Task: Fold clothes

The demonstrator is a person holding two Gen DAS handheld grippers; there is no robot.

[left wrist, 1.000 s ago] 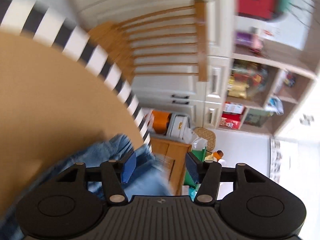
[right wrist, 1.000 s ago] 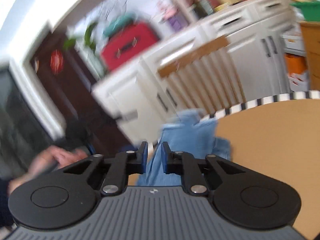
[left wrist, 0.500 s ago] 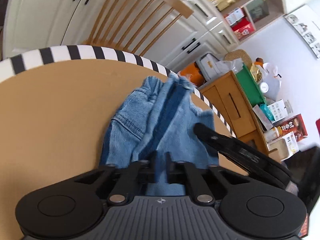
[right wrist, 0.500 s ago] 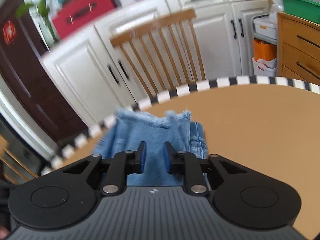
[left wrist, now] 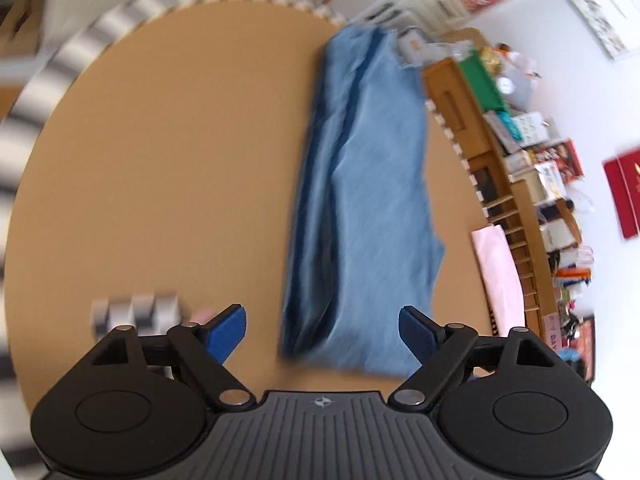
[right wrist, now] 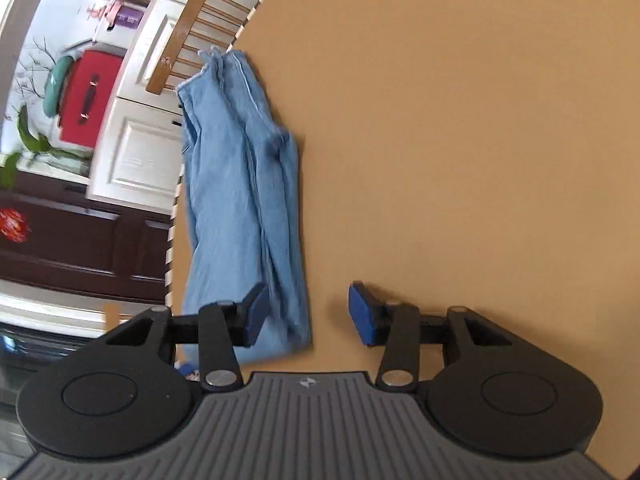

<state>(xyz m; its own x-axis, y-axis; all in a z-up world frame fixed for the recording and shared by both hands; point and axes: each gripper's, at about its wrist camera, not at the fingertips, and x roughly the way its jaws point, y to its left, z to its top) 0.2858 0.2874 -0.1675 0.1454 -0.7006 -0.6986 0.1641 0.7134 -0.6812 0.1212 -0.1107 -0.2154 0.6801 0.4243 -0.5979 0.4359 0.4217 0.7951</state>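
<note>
The jeans (right wrist: 244,200) lie in a long strip at the desk (right wrist: 460,140) edge. Both tools, left (left wrist: 322,334) and right (right wrist: 306,314), are released. Denim looks heavy, floppy; I'd grip a short end.

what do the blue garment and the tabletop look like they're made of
Blue garment: looks like denim, matte light blue with stitched seams and a frayed far hem. Tabletop: smooth, matte tan surface with no visible grain, perhaps laminate or a cover; hard to say.
</note>
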